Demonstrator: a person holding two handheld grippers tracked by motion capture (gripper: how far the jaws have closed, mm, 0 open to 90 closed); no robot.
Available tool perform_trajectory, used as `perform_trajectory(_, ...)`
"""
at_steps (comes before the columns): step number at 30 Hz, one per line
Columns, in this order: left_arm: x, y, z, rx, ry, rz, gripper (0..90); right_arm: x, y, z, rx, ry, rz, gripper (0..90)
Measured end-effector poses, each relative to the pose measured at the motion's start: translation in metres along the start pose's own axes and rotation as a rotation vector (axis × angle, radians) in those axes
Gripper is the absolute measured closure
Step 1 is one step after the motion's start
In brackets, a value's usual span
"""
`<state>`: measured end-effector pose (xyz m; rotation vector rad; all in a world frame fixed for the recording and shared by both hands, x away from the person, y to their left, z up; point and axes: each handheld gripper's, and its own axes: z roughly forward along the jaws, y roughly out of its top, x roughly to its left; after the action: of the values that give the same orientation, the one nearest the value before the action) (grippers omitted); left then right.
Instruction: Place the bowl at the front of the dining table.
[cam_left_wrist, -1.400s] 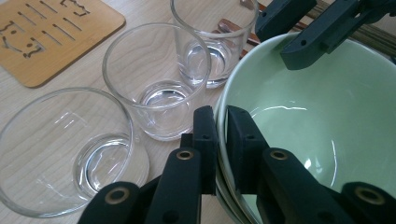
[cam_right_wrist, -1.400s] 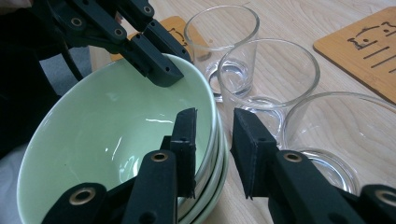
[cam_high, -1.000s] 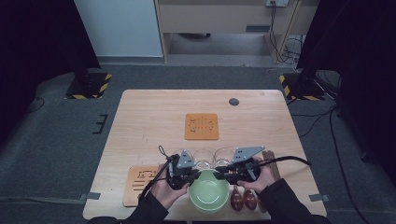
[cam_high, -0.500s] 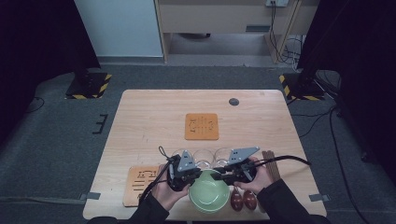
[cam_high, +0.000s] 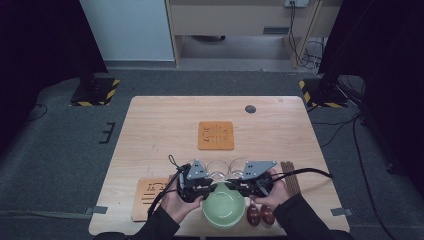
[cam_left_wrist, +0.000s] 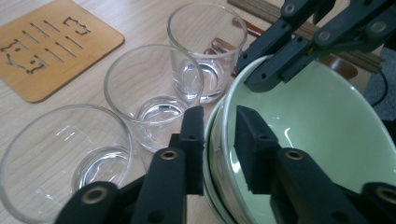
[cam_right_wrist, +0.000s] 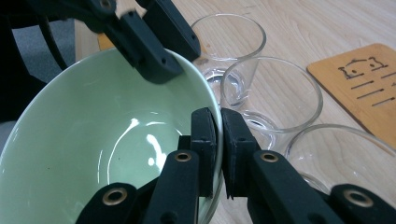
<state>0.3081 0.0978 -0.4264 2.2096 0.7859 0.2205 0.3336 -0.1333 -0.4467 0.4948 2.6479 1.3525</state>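
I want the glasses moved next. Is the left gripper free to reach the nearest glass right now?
Probably not yet. The left gripper straddles the rim of the green bowl, its jaws just opening, while the right gripper pinches the opposite rim. The nearest glass stands close beside it, unobstructed once it lets go.
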Motion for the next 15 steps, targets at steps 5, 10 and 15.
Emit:
perform_trajectory(5,-0.0038,-0.0001,0.0057,-0.001,0.003,0.025,73.8,0.0014,0.0013,-0.0025,-0.013,-0.005,-0.032,84.7)
perform_trajectory(10,-0.0052,0.0004,0.0069,0.004,0.023,0.043,81.4,0.0016,0.0019,-0.0047,-0.026,-0.004,-0.042,84.9)
perform_trajectory(15,-0.0103,0.0005,0.0061,0.014,0.059,0.091,83.2,0.0011,0.0021,-0.0049,-0.030,0.001,-0.023,83.8)
